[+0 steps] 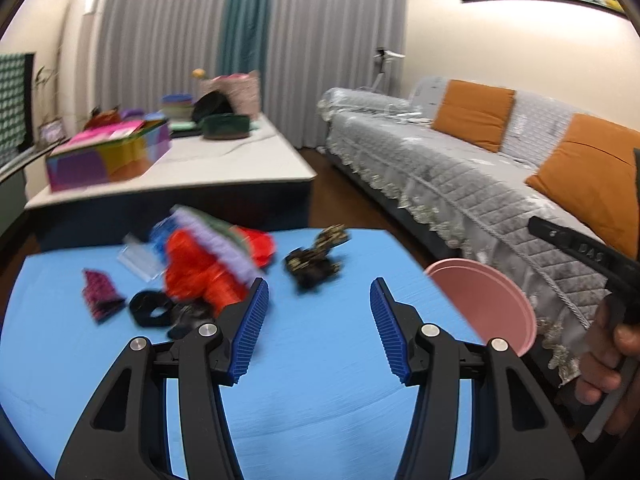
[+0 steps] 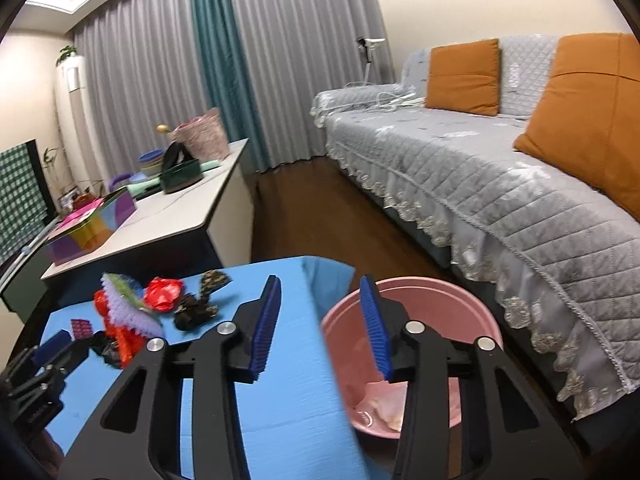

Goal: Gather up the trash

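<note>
Trash pile (image 1: pixel 208 264) sits far left on the blue table (image 1: pixel 320 400): red wrapper (image 2: pixel 162 294), dark crumpled scrap (image 1: pixel 314 260) to its right (all blurry). Left gripper (image 1: pixel 319 326) over the table, fingers apart, nothing between. Right gripper (image 2: pixel 320 326) fingers apart, empty, at the table's right edge. Pink bin (image 2: pixel 448 300) right, beside the sofa (image 2: pixel 480 168).

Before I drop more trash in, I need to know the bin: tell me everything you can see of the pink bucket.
The pink bucket is round, smooth and plastic-looking, standing upright and open-topped just past the right edge of the blue table, in front of the grey sofa. Pale crumpled material already lies at its bottom. No lid or handle shows.
</note>
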